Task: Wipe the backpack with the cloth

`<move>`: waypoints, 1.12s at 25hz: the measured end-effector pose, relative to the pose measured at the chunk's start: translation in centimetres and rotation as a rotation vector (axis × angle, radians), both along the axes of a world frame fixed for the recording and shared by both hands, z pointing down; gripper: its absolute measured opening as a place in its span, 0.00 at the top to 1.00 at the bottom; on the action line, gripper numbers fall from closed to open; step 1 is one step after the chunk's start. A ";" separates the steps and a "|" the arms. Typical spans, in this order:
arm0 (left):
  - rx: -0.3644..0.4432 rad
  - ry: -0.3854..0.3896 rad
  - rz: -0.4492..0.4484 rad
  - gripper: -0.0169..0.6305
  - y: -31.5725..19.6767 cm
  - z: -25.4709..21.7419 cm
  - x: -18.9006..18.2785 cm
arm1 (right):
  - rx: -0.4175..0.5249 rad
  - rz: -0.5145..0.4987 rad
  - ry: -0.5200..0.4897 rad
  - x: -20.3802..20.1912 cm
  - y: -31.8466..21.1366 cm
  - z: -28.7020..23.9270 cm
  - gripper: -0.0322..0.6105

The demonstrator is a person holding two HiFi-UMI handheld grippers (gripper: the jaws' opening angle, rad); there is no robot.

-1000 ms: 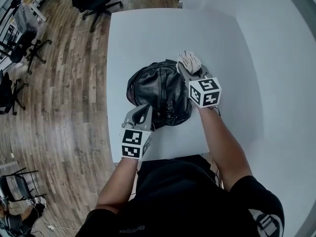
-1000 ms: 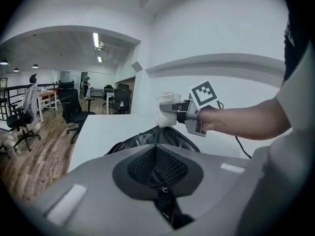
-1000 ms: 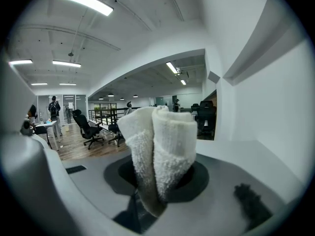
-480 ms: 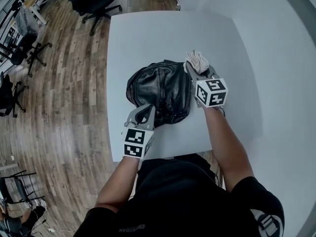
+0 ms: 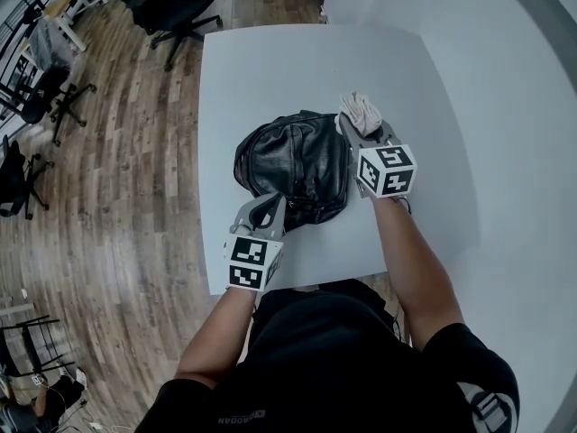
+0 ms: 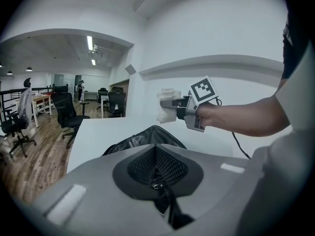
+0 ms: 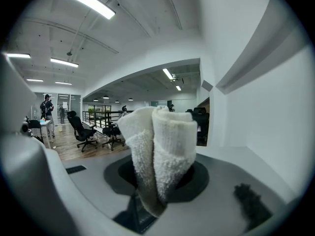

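The black backpack (image 5: 293,165) lies in the middle of the white counter (image 5: 270,70). The left gripper (image 5: 269,207) has its jaws clamped on the backpack's near edge, gripping mesh and a strap. The right gripper (image 5: 356,129) has its jaws closed on the white cloth (image 5: 361,111), which it holds just beside the backpack's far right edge.

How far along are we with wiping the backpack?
Done: the white terry cloth is clamped in the right gripper. In hand: the left gripper pinches the black leather backpack by its near mesh part. Left: the cloth is held beside the bag, apparently not touching, so the wiping itself remains.
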State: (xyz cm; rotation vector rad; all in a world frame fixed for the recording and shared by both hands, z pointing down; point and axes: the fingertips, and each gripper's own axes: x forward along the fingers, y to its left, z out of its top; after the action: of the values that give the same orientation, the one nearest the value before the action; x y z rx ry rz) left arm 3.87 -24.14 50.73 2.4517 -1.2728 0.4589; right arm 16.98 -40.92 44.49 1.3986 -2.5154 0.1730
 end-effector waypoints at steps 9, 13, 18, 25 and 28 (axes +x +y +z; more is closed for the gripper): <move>-0.025 0.011 -0.059 0.96 0.8 0.5 -3.2 | -0.031 -0.093 -0.025 -6.0 1.8 0.9 0.78; -0.033 0.014 -0.093 0.96 1.1 0.6 -4.8 | -0.074 -0.161 -0.025 -10.1 2.6 2.6 0.78; -0.046 0.009 -0.140 0.96 1.6 1.5 -7.4 | -0.133 -0.238 -0.030 -15.3 3.5 5.9 0.78; -0.077 0.004 -0.210 0.96 2.4 2.6 -11.0 | -0.197 -0.307 -0.020 -20.1 4.2 9.3 0.78; -0.087 0.002 -0.230 0.96 2.7 3.1 -12.1 | -0.213 -0.317 -0.021 -21.1 4.3 10.2 0.78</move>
State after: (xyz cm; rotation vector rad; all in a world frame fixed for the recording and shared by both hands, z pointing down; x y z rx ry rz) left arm -8.18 -21.44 53.85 2.2005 -1.4799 0.4399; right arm -4.08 -36.65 54.69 0.9101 -2.6038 0.3817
